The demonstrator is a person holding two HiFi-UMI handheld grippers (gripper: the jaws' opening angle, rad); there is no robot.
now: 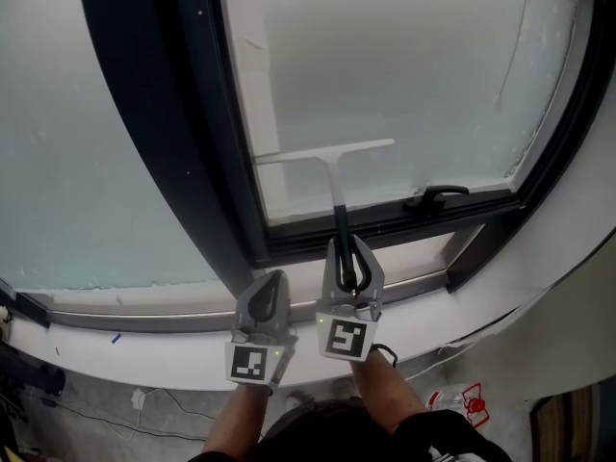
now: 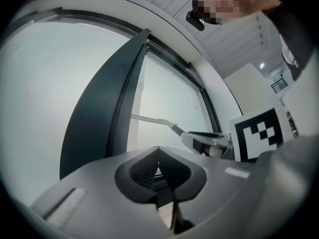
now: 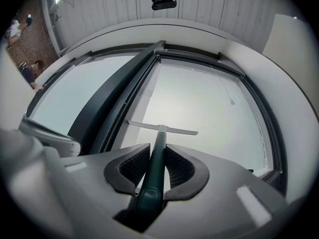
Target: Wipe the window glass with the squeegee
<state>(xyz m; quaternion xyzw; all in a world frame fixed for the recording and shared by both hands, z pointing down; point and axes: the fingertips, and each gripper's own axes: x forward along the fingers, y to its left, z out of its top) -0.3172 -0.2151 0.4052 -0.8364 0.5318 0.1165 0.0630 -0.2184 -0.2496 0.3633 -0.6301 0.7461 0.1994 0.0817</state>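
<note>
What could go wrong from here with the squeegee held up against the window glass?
1. The right gripper clamps the white-bladed, dark-green-handled squeegee low on its handle. With that long lever, the handle may twist between the jaws and tilt the blade off the pale window glass.
2. The black window latch handle sits at the pane's bottom edge, right of the squeegee. A downward stroke drifting that way could strike it.

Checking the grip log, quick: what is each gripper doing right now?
Left gripper: closed, nothing in it.
Right gripper: closed on the handle of the squeegee.
</note>
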